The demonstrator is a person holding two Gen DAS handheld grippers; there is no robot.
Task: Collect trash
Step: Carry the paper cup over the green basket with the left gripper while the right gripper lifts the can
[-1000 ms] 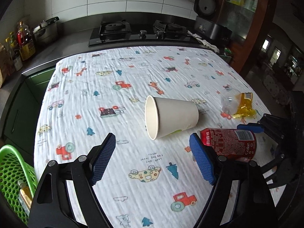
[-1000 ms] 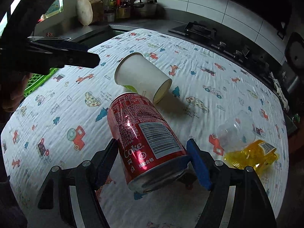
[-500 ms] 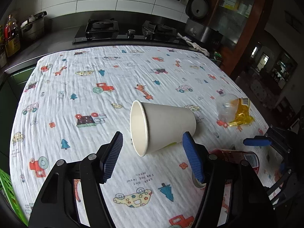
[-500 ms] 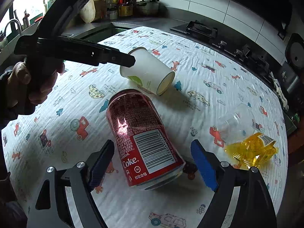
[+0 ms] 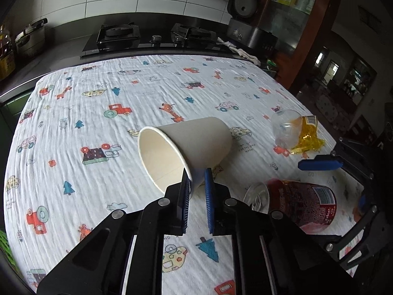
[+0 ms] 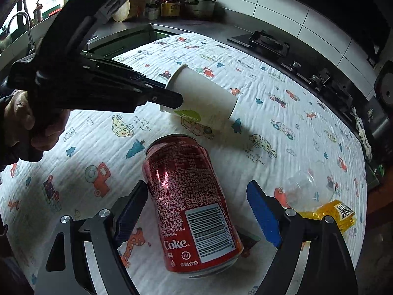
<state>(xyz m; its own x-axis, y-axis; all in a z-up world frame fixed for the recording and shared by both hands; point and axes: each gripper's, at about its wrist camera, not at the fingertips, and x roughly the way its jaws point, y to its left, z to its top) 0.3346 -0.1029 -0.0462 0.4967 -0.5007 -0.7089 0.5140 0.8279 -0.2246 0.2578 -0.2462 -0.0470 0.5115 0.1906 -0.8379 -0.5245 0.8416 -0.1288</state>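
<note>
A white paper cup (image 5: 196,142) lies on its side on the patterned tablecloth (image 5: 98,113), mouth towards me. My left gripper (image 5: 195,174) is shut on the cup's lower rim, one pad inside the mouth and one outside. In the right wrist view the same left gripper (image 6: 172,98) reaches the cup (image 6: 206,95) from the left. A red Coke can (image 6: 189,204) lies on its side between the spread fingers of my right gripper (image 6: 196,185), which is open; there is a clear gap at the right pad. The can (image 5: 302,201) also shows in the left wrist view.
A clear plastic cup (image 5: 285,127) and a crumpled yellow wrapper (image 5: 307,135) lie near the cloth's right edge. A gas hob (image 5: 118,36) and a rice cooker (image 5: 245,24) stand behind. A green basket (image 5: 3,245) sits at the far left. A person's hand (image 6: 32,127) holds the left gripper.
My left gripper came forward and down to the paper cup and its jaws shut on the rim. The right jaws spread wider around the can.
</note>
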